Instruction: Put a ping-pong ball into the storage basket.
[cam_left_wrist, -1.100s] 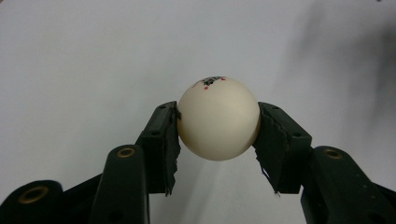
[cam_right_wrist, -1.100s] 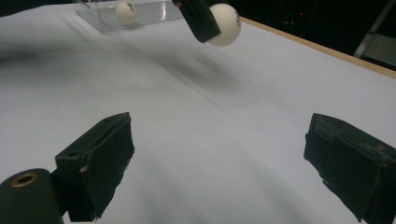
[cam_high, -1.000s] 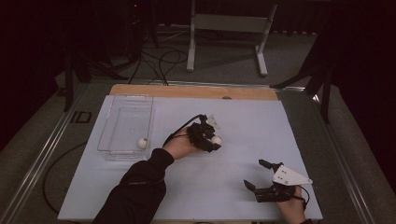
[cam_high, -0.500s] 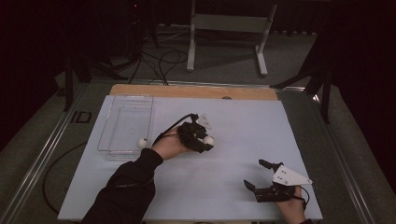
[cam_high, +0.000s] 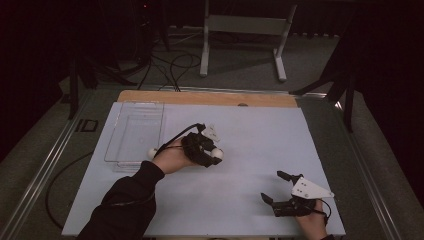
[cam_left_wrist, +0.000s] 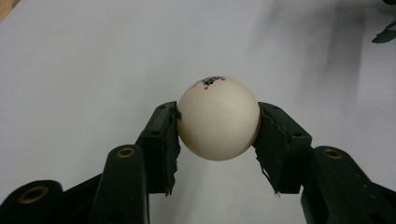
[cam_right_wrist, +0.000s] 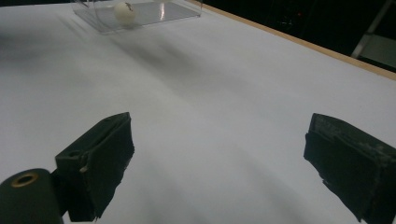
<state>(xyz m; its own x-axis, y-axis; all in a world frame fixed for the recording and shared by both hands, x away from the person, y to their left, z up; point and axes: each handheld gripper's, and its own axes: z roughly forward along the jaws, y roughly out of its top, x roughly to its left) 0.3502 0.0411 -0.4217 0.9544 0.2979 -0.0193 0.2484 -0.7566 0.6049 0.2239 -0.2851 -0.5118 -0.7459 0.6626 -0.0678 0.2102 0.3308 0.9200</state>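
Left gripper view: my left fingers (cam_left_wrist: 218, 140) clamp the white ball (cam_left_wrist: 218, 117) centrally; my right fingers (cam_right_wrist: 224, 168) stand wide open, empty.

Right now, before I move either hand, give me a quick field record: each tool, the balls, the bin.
left tool: shut on a white ball, held above the table
right tool: open, nothing between its jaws, near the table's right front corner
second ball: lies in the bin, at its near end
bin: clear plastic, on the table's left side, to the left of the left tool
held ball marking: small dark and red print on top
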